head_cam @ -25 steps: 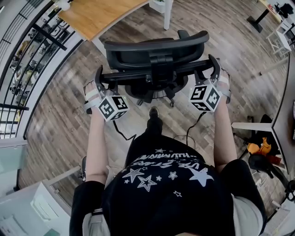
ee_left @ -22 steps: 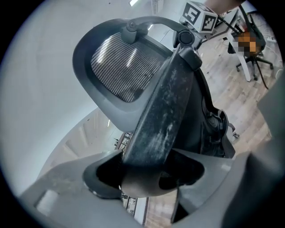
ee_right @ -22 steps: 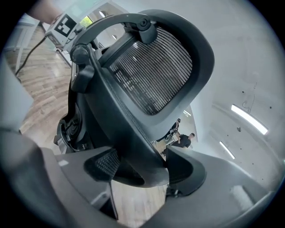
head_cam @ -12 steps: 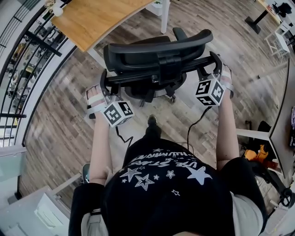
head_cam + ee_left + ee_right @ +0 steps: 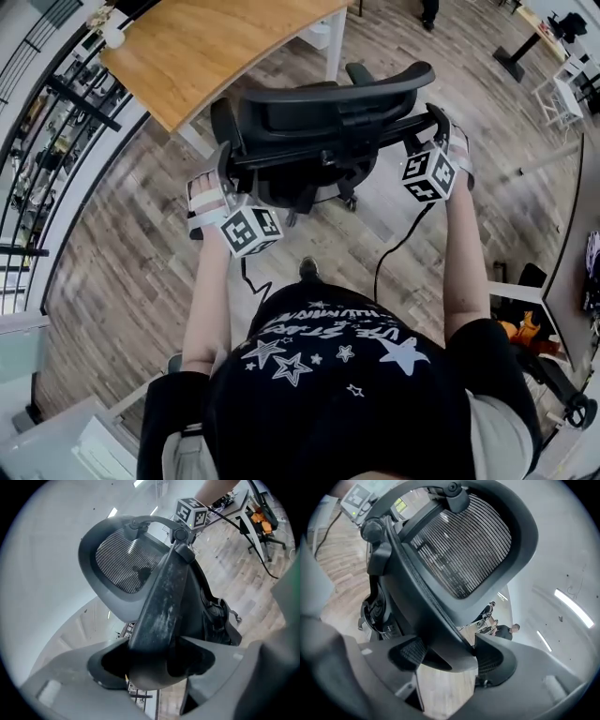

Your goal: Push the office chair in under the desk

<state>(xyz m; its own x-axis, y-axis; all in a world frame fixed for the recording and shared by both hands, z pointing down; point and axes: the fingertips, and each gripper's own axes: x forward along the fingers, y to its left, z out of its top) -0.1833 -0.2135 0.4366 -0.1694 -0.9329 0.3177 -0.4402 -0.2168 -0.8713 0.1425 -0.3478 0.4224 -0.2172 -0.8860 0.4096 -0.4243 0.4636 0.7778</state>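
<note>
Office chair near wooden desk; white desk leg just ahead.

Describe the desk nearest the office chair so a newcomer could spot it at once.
In the head view, find the black railing along the left edge. Beside it, at the top, stands the desk, just beyond the office chair. It alone has a wooden top on white legs; the table at right is grey.
</note>
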